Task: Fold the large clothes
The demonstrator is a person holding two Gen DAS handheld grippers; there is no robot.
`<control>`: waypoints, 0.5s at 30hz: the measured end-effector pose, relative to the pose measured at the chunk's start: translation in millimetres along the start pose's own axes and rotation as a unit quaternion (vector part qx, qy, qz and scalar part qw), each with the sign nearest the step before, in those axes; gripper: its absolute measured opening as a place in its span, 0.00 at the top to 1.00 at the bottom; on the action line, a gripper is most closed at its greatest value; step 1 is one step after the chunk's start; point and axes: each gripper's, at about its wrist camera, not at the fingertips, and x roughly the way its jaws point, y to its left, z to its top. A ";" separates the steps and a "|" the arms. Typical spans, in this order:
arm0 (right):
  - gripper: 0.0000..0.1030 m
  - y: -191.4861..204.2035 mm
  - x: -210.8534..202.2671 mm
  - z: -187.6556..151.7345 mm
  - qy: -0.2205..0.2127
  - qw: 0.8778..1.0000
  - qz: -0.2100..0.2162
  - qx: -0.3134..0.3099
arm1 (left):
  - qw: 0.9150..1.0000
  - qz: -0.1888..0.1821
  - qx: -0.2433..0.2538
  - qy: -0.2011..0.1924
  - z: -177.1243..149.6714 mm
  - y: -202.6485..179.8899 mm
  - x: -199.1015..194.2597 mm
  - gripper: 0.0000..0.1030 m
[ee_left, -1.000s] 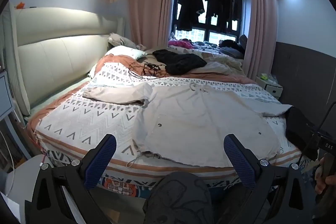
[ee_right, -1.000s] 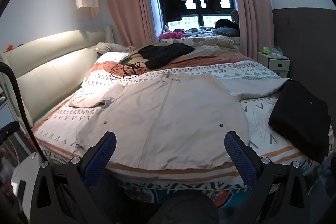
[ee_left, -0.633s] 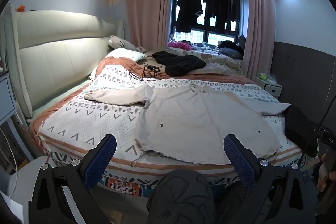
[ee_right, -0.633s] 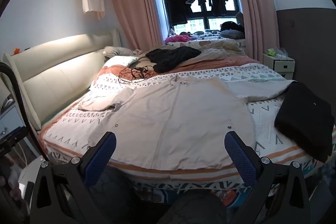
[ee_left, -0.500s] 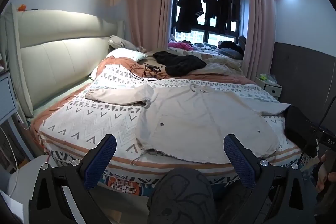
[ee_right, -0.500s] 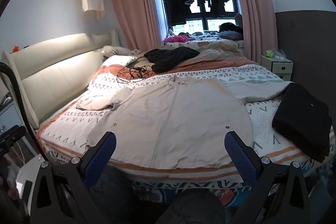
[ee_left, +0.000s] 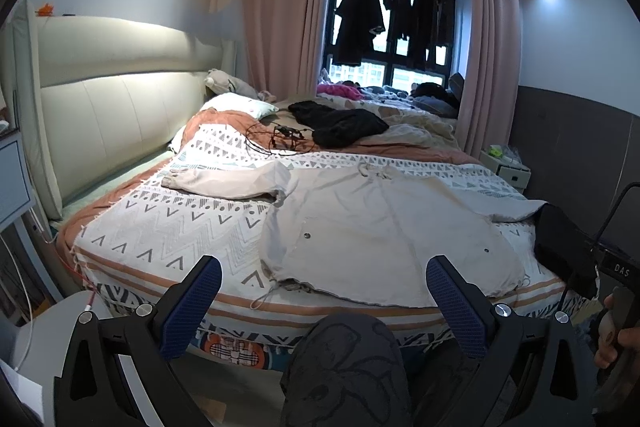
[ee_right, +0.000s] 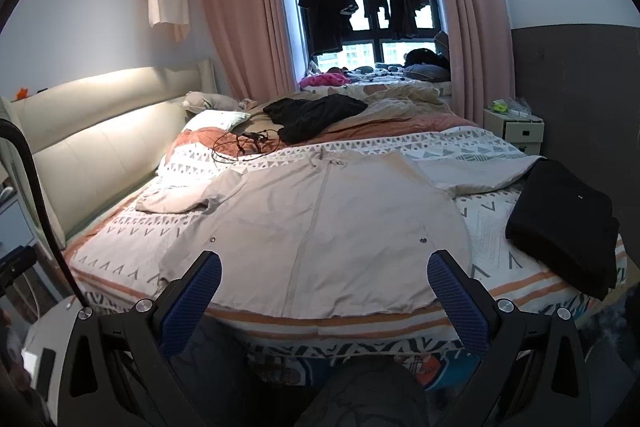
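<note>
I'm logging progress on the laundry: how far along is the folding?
Done: one folded black garment sits at the bed's right edge. In hand: nothing; the left hand-held gripper and right hand-held gripper are both open, short of the bed. Left: the large beige jacket lies spread flat, sleeves out, unfolded.

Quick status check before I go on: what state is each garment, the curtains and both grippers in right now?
Beige zip-front jacket: spread flat on the bed, unfolded, sleeves out to both sides.
Black folded garment: folded, at the bed's right edge.
Black crumpled garment: heaped, unfolded, farther up the bed.
Pink curtains: drawn open.
Left gripper: open, empty.
Right gripper: open, empty.
</note>
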 end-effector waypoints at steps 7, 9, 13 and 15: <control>0.00 1.2 -4.5 0.0 -0.002 1.000 -0.008 0.000 | 1.000 0.001 0.002 -0.001 0.4 1.7 -3.1 0.01; 0.00 0.4 -5.7 0.1 -0.002 1.000 -0.010 0.002 | 1.000 -0.001 0.003 -0.001 0.6 2.0 -4.2 0.01; 0.00 1.1 -7.8 -0.4 -0.005 1.000 -0.013 0.001 | 1.000 -0.003 0.005 -0.002 -0.1 3.3 -6.3 0.01; 0.00 0.7 -8.7 -0.3 -0.006 1.000 -0.016 0.000 | 1.000 -0.001 0.006 -0.001 -1.1 3.6 -7.3 0.01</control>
